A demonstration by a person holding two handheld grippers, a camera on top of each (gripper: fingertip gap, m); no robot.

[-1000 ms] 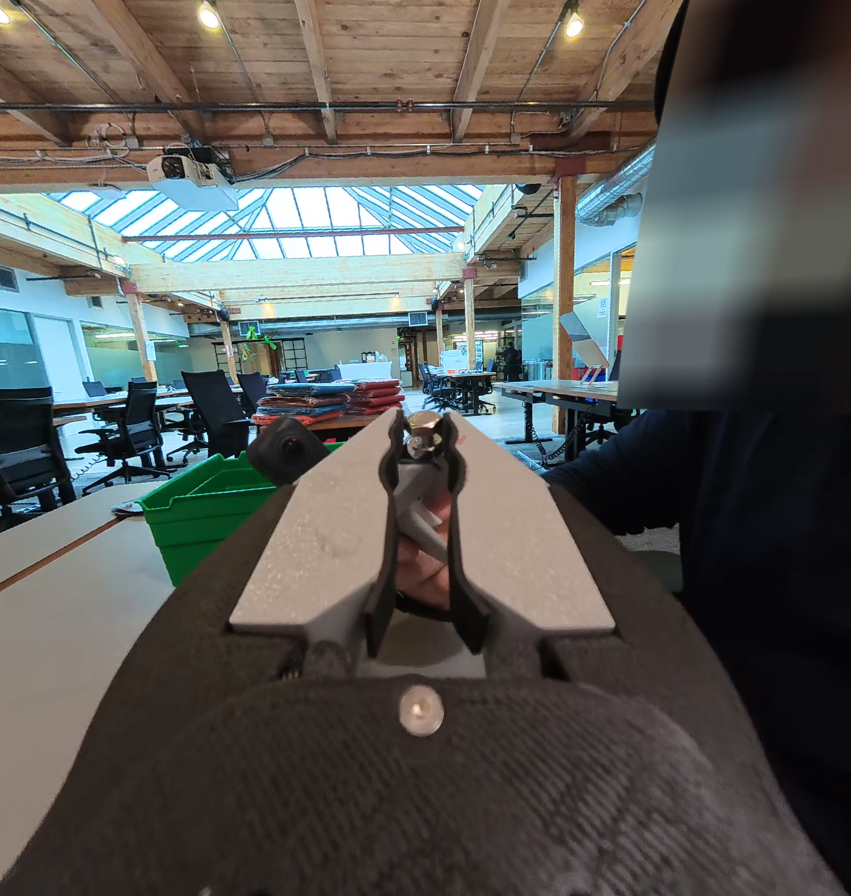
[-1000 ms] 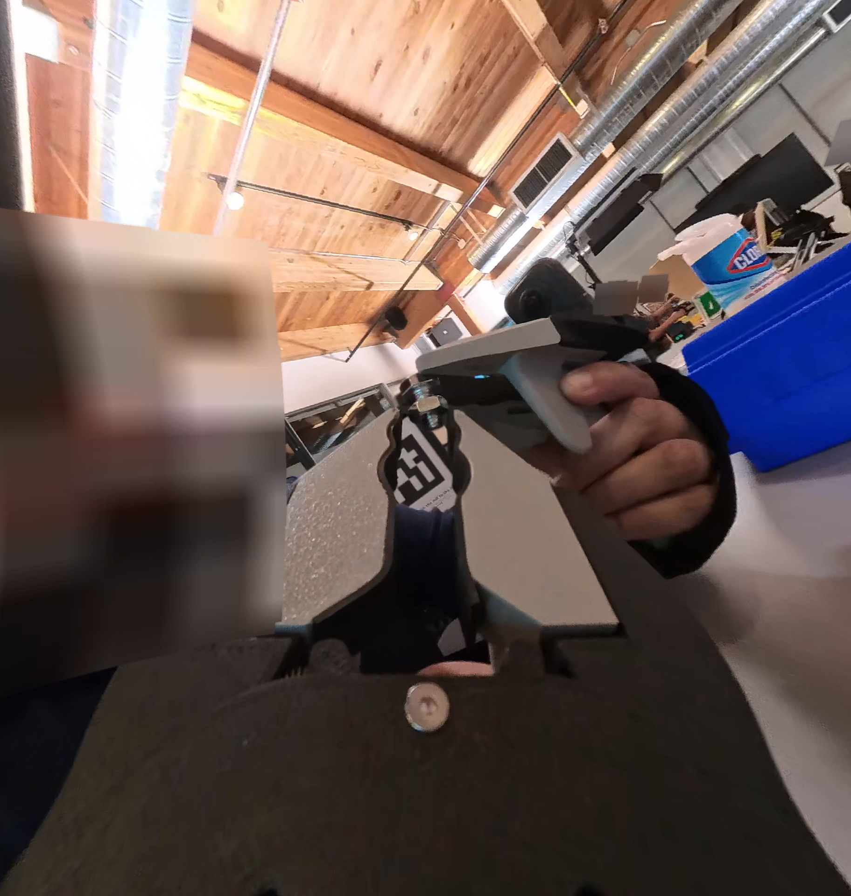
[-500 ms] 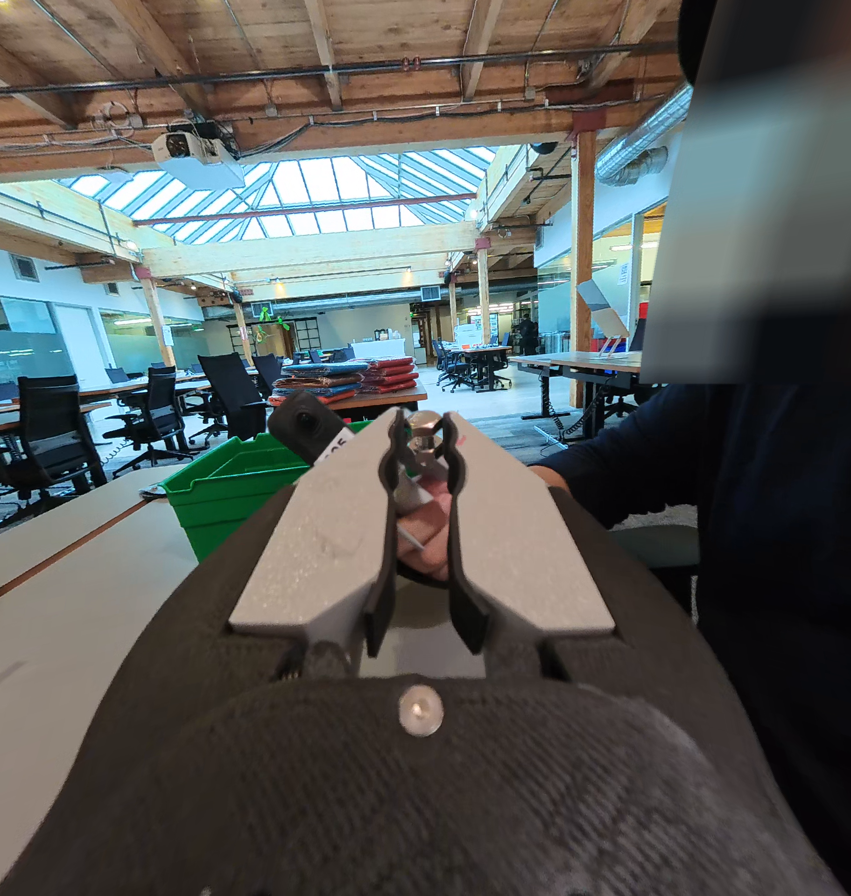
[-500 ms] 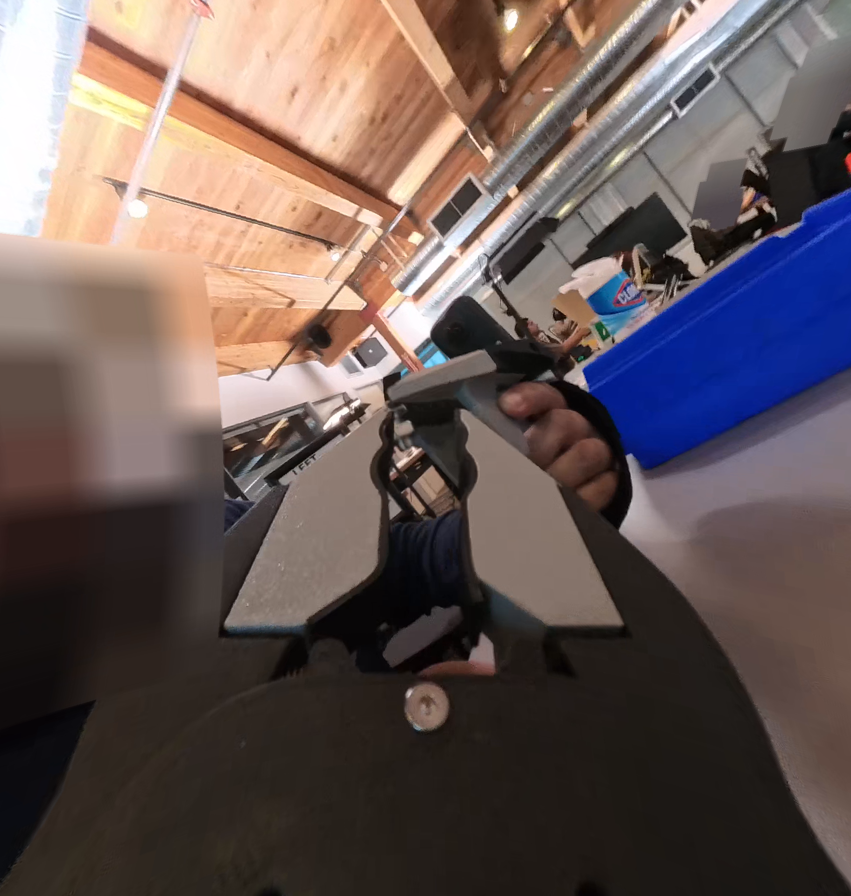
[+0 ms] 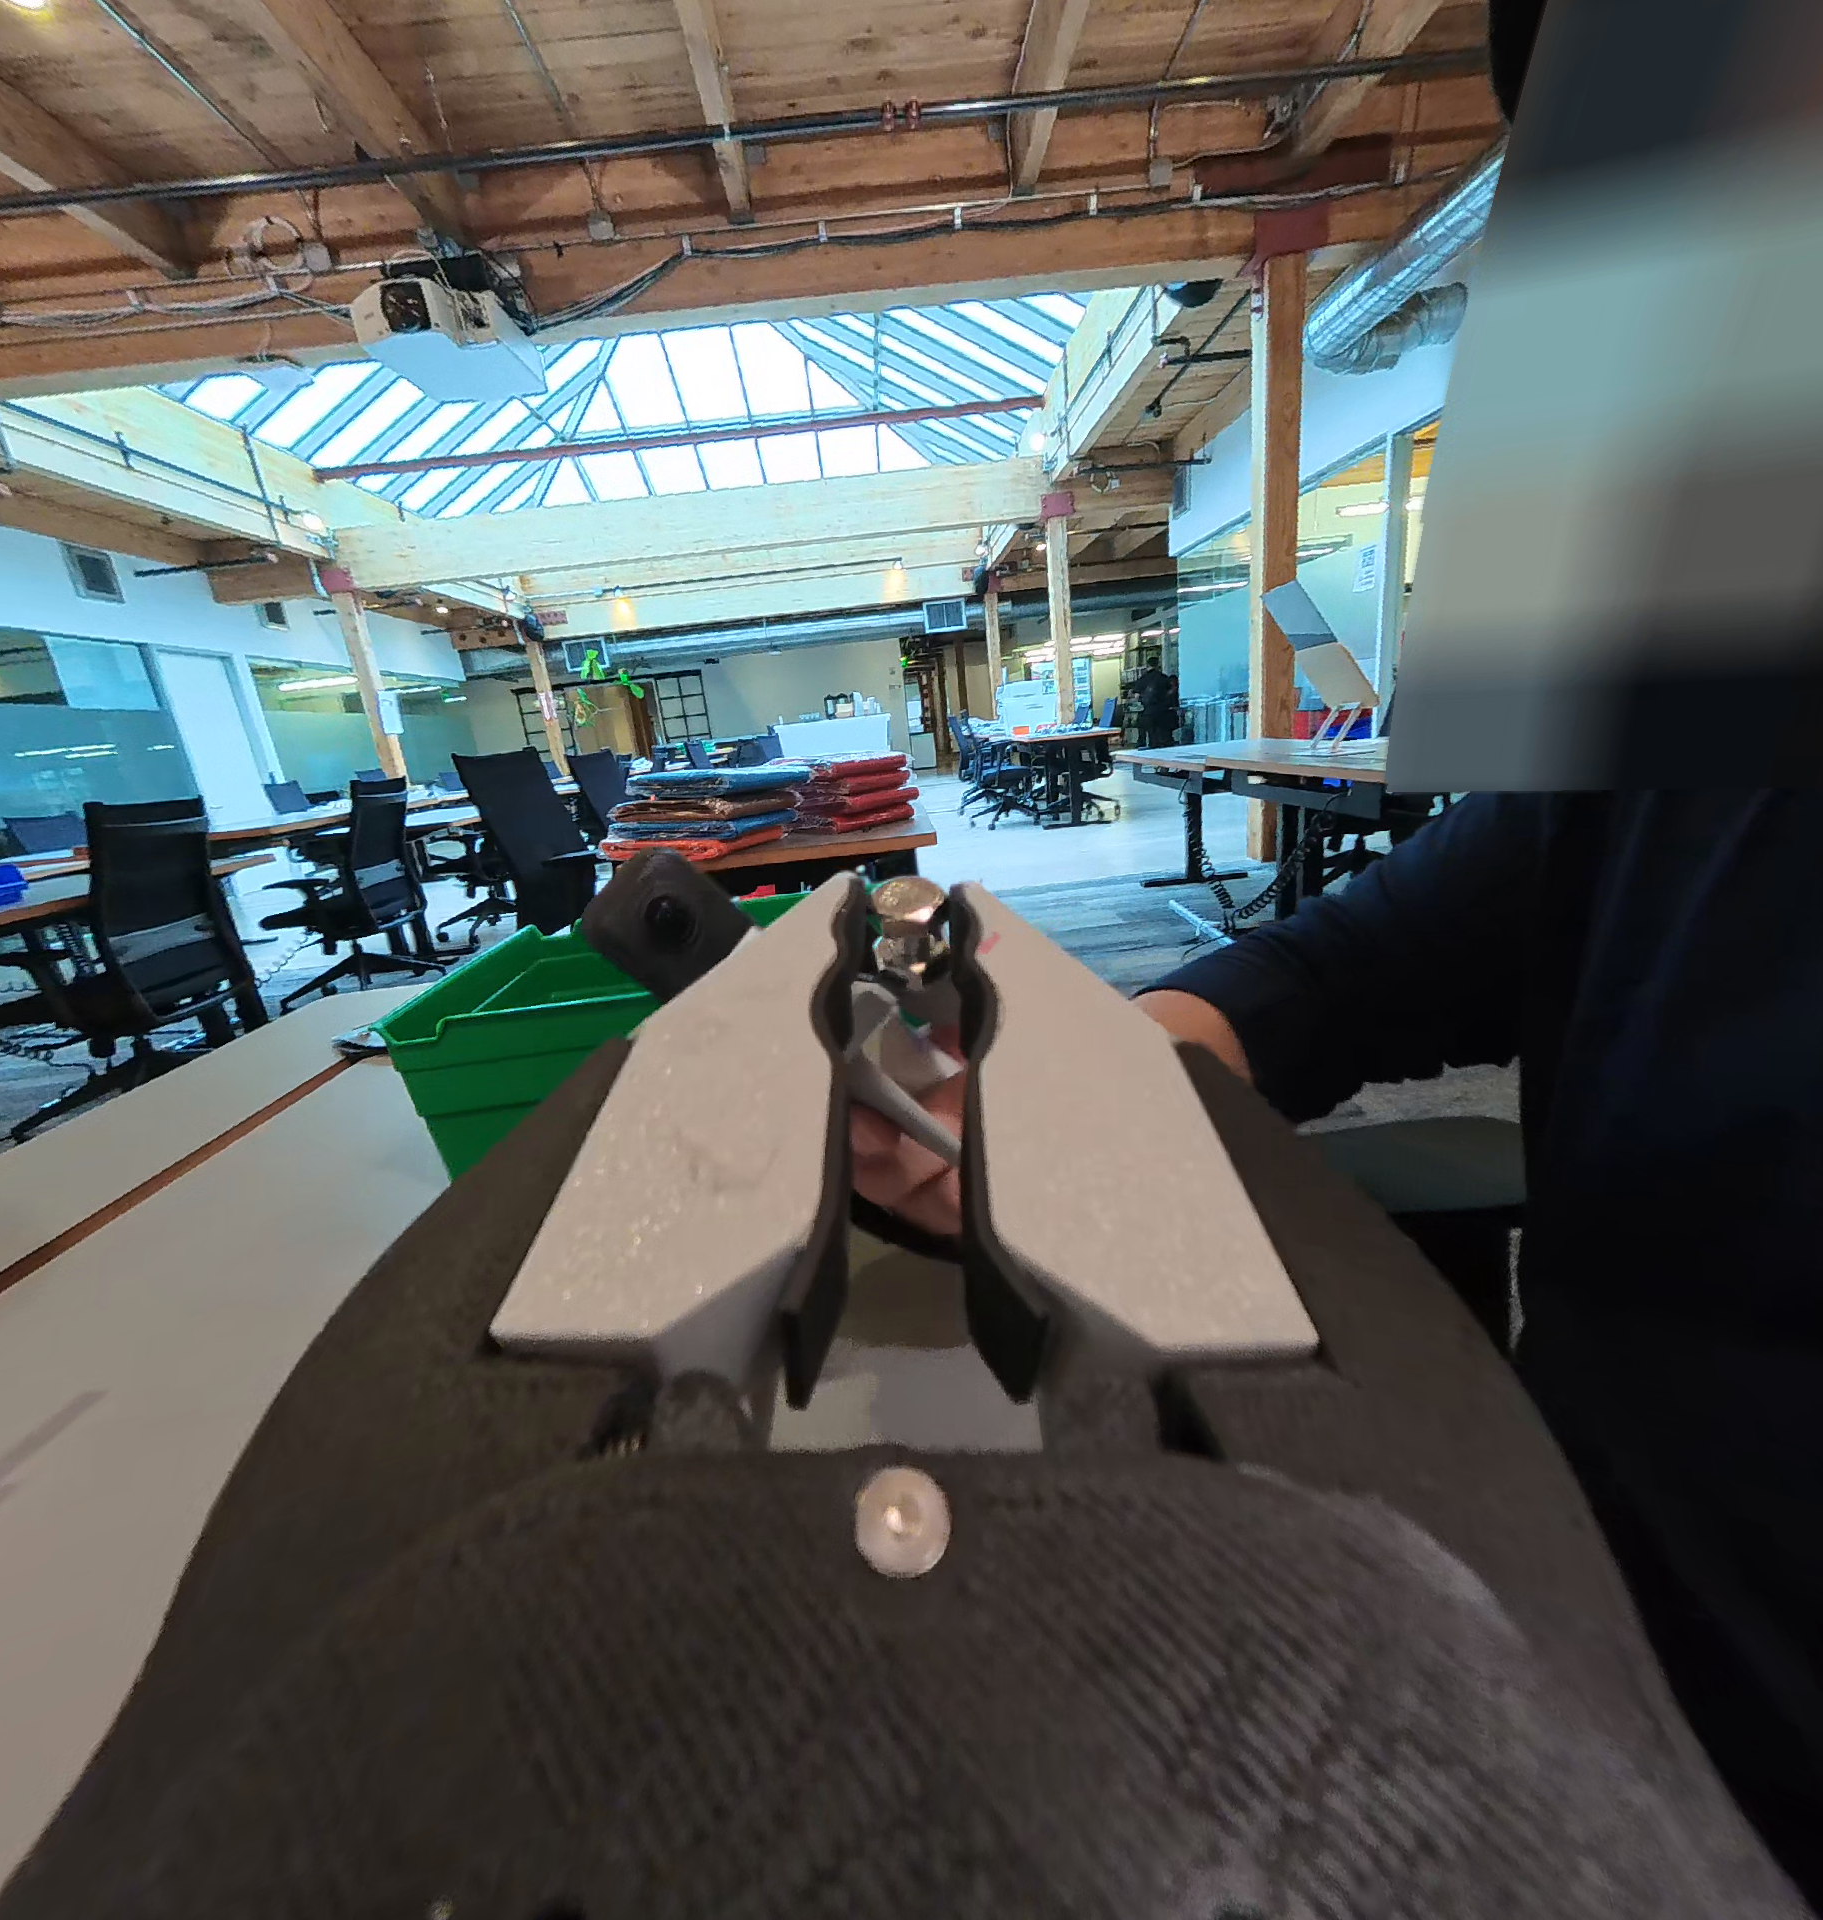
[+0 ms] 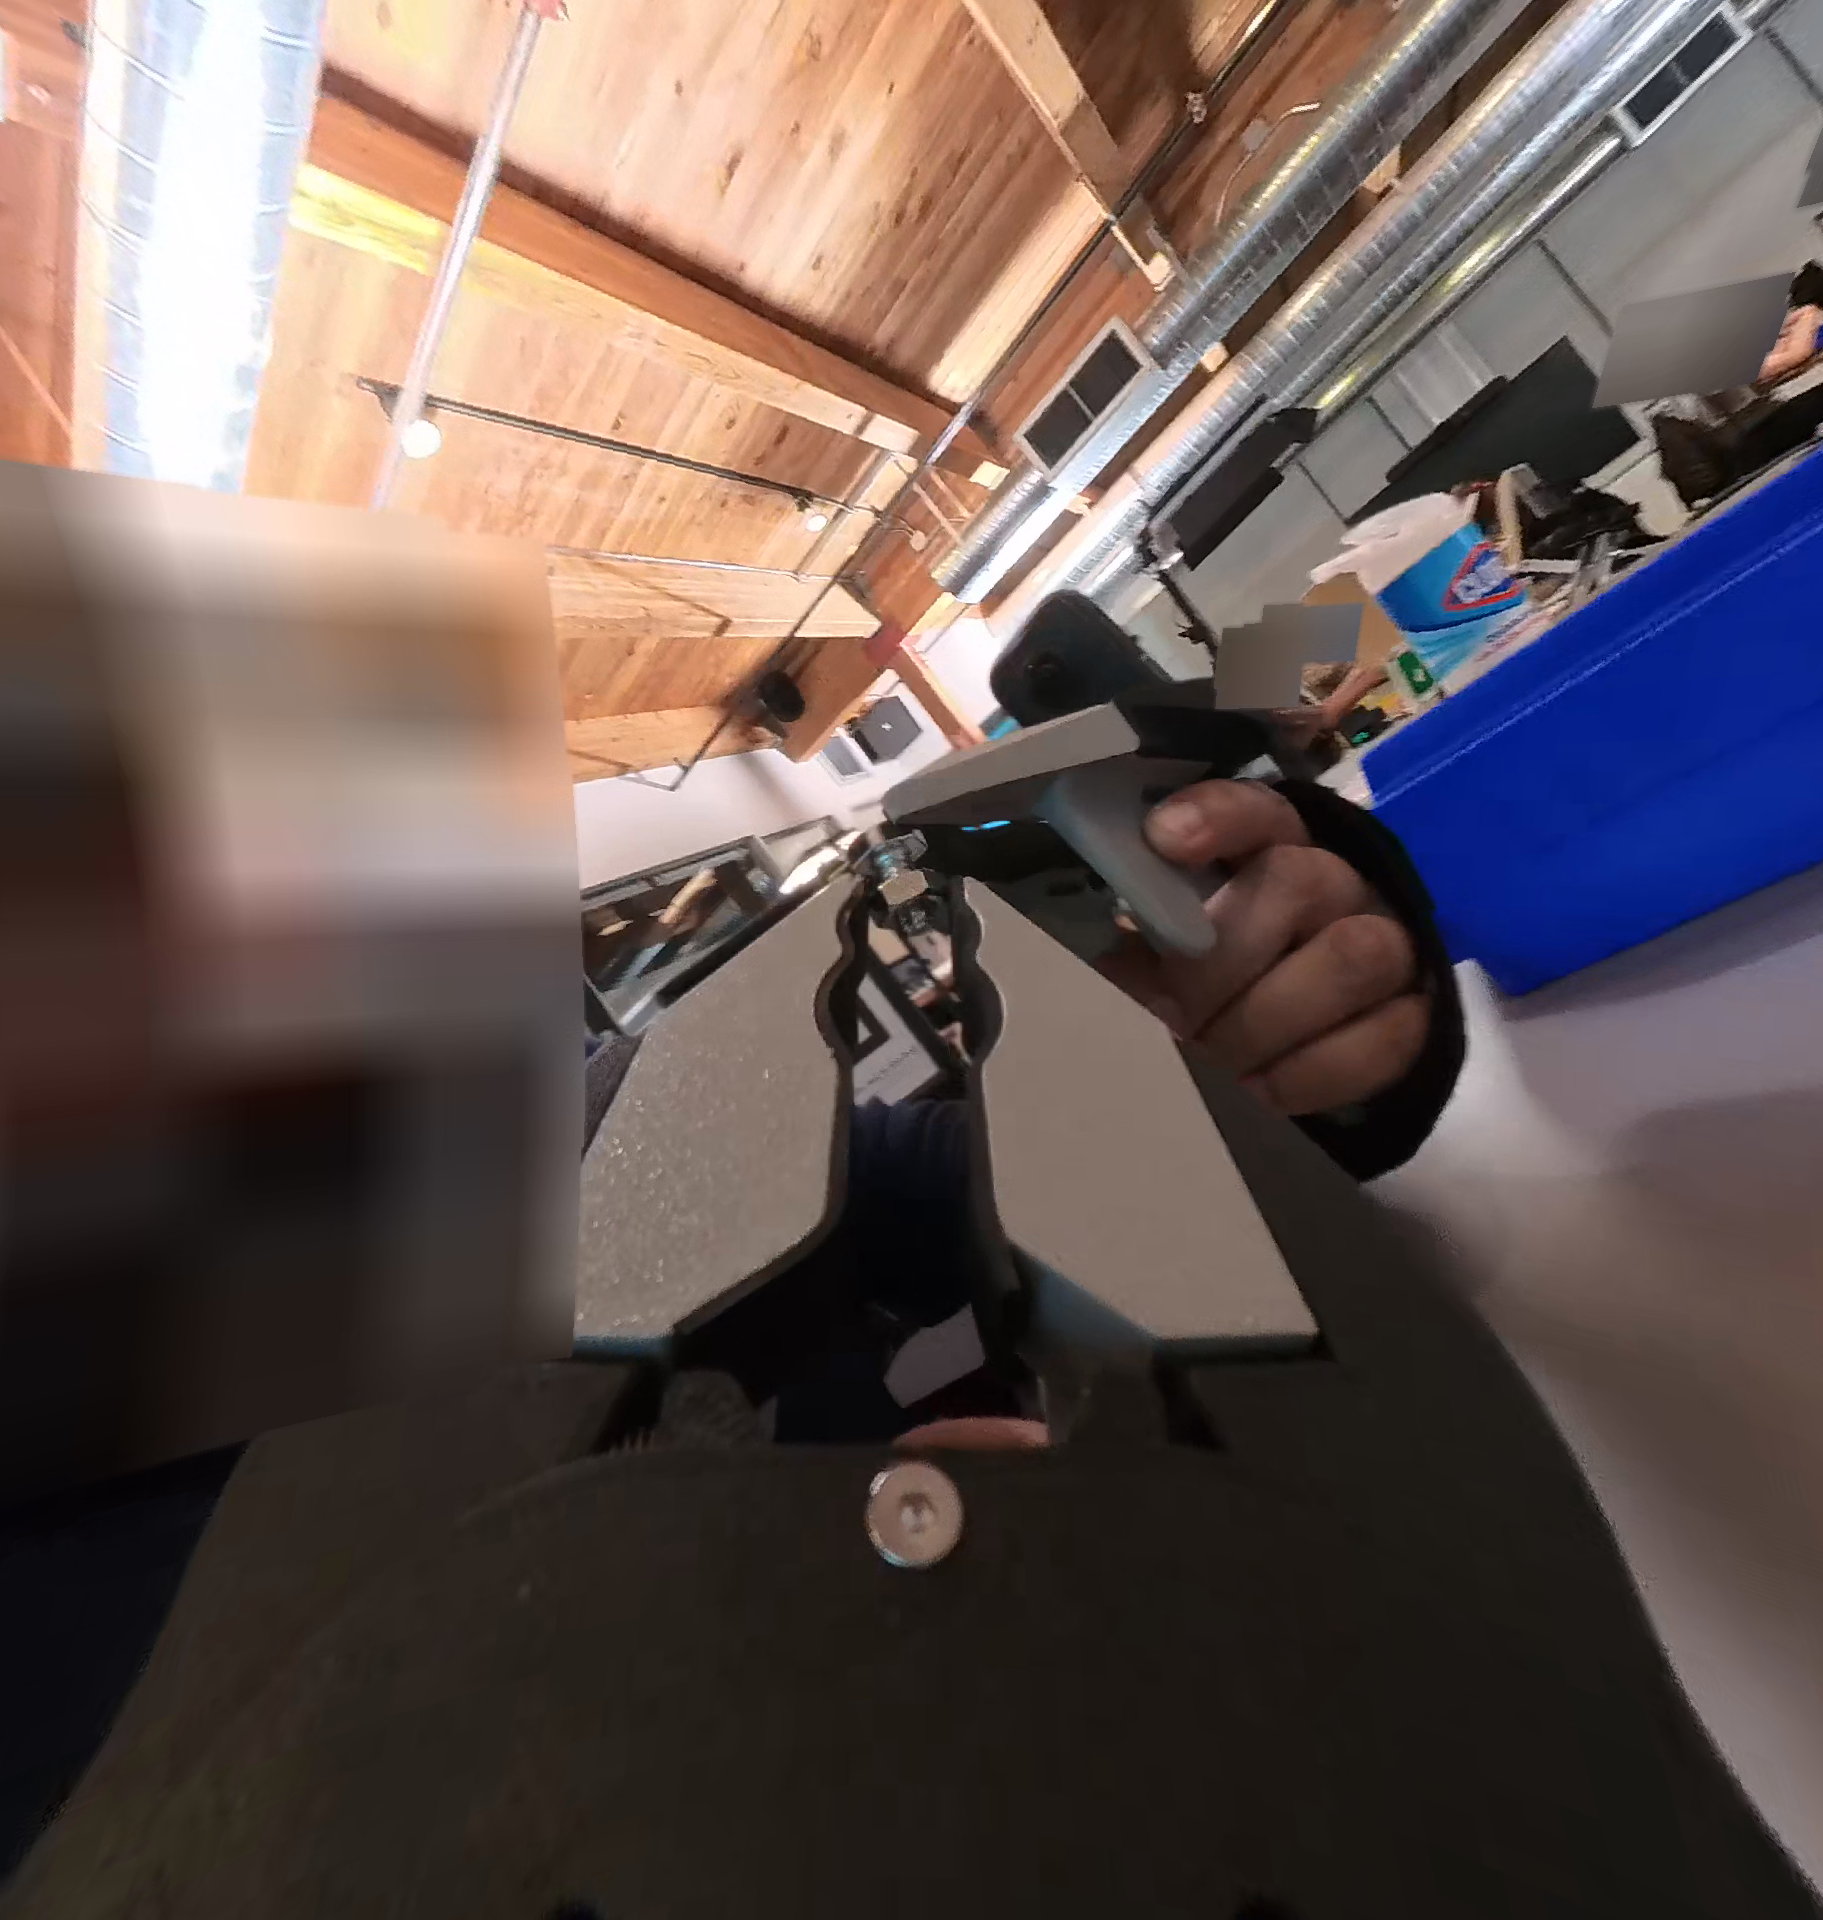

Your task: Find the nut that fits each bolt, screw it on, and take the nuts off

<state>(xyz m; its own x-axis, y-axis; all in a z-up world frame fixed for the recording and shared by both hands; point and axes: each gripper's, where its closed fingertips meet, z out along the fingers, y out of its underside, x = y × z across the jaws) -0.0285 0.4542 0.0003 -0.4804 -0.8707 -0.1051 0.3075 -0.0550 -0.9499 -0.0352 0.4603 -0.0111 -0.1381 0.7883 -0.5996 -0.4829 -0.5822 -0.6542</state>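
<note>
Bolt (image 5: 909,902) at upper centre of the left wrist view, head pinched in the clenched jaws of the left gripper (image 5: 909,930). Nut (image 6: 902,885) at upper centre of the right wrist view, on the bolt's thread, seemingly gripped at the very tips of the right gripper (image 6: 902,914); jaws there nearly closed, contact partly hidden. Both tools raised clear of the desk (image 5: 159,1299). Green bin (image 5: 491,1049) at middle left of the left view, blue bin (image 6: 1613,790) at the right edge of the right view.

Judged step: turning the nut along the thread; direction not determinable.

Recommended: hold the left grip firm on the head to stop the bolt spinning. Align the right tool's axis with the shank to avoid cross-threading. Turn in short arcs and re-grip squarely on the flats.

Risk: shallow tip hold, with the nut slipping free and dropping to the desk.
</note>
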